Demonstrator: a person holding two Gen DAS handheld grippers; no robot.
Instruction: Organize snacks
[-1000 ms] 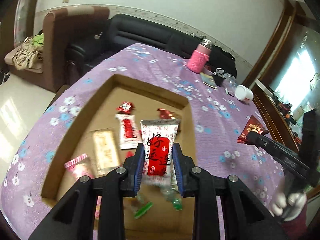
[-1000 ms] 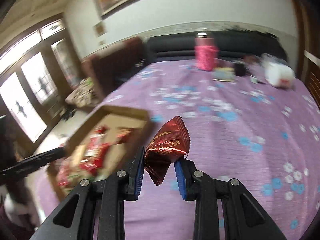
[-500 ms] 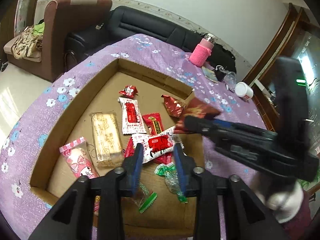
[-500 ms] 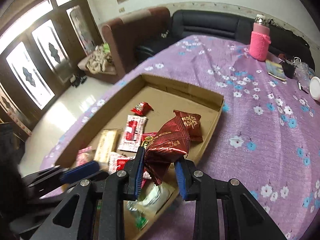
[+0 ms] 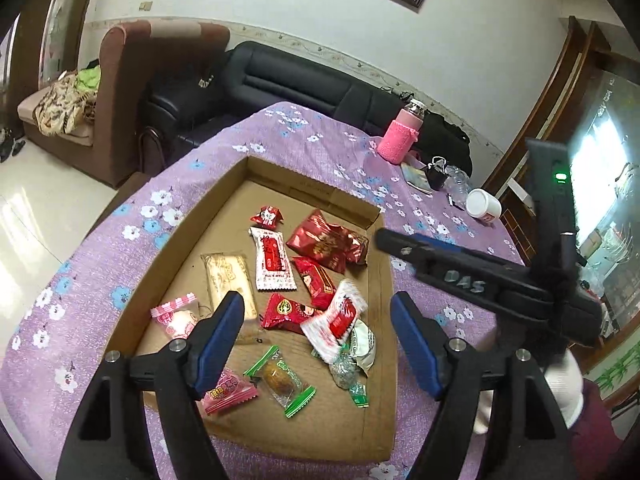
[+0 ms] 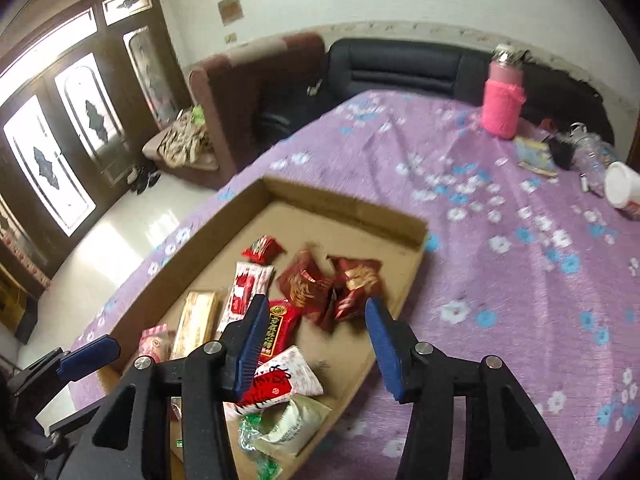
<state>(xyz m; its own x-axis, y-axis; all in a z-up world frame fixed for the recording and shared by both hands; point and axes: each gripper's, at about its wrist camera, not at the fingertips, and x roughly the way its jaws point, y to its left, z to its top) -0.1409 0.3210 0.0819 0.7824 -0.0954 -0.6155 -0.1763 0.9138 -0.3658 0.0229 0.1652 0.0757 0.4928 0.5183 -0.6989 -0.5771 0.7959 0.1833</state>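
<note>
Both your grippers — left (image 5: 316, 344), right (image 6: 316, 348) — hang over the box (image 5: 224, 196) with fingers spread, holding nothing. The snacks (image 5: 320, 240) lie loose inside the box on the counter (image 6: 500, 280) — red packs near its far corner.

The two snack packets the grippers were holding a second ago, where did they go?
Both were let go into the cardboard tray. The left gripper opened and dropped the white-and-red packet onto the pile. The right gripper swung from over the tablecloth to the tray, opened, and dropped the dark red foil packet beside another like it. The pink bottle and the other snacks stayed put.
</note>
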